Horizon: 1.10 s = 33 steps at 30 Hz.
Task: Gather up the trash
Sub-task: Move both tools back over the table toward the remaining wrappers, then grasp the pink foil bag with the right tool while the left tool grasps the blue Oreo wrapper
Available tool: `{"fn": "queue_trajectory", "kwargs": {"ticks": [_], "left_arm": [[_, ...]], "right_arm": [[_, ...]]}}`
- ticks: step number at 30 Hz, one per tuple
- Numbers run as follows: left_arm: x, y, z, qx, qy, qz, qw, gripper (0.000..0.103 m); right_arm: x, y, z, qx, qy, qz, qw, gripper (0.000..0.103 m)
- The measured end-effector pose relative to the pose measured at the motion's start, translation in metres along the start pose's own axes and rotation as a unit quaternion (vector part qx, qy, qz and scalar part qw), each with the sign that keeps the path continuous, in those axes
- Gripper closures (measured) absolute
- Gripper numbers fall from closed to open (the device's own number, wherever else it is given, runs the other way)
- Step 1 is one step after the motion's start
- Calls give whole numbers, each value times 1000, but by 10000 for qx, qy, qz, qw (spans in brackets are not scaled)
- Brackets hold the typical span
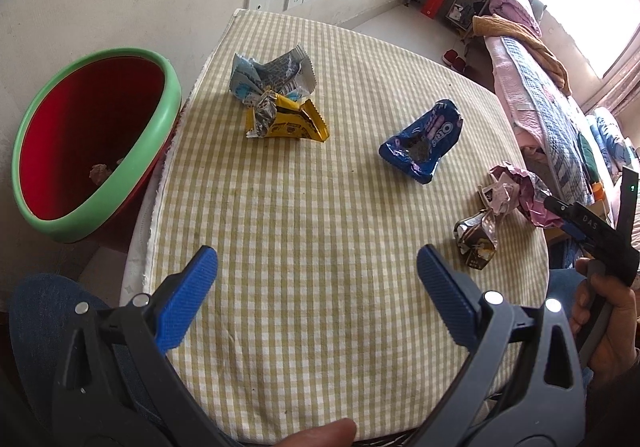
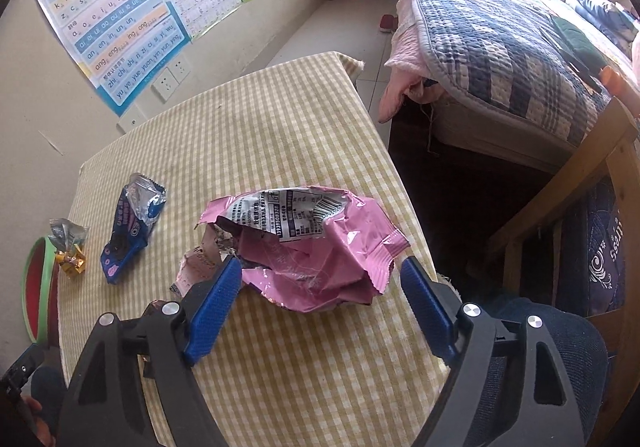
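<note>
right fingers released, straddling pink wrapper; left fingers released above tablecloth.

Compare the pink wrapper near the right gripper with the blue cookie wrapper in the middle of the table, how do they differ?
The pink wrapper is crumpled wide with a white printed barcode panel showing; the blue cookie wrapper is longer, narrower, torn open at one end. The pink wrapper lies between the fingers of the open right gripper; the blue cookie wrapper lies farther off, with no gripper at it. The pink wrapper looks bigger. Both are empty snack packets on the checked tablecloth.
</note>
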<state>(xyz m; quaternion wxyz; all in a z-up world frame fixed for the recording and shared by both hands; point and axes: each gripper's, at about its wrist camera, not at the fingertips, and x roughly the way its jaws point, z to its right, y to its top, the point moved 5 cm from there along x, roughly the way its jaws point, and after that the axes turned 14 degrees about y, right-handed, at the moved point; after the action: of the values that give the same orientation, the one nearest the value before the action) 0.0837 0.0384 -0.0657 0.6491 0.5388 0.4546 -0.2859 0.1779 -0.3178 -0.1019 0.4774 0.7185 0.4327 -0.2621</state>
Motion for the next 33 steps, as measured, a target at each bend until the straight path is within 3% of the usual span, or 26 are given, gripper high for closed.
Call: {"fn": "queue_trajectory", "kwargs": {"ticks": [3,7,13,18,28,33], "left_arm": [[6,8,5,28,16,-23,10000,6],[17,24,21,182,-11,-39,9998,6],[37,48,63,586,-77,-144,9981,6],[62,64,95,951,-46,-276,9951,6],[107,65,131,1627,159,-579,9849,6],[110,61,134,1664,180,-567,9843,36]], "right_arm": [[8,0,7,136,27,-69,9999,29],[16,-1,13,212,88,-176,9996,49],[14,2,10,201,314,-110,9992,65],[13,6,8,136,387,-21,9992,68],[23,6,0,68,629,-151,9979,68],[24,3,-6,81,801,-239,9965,68]]}}
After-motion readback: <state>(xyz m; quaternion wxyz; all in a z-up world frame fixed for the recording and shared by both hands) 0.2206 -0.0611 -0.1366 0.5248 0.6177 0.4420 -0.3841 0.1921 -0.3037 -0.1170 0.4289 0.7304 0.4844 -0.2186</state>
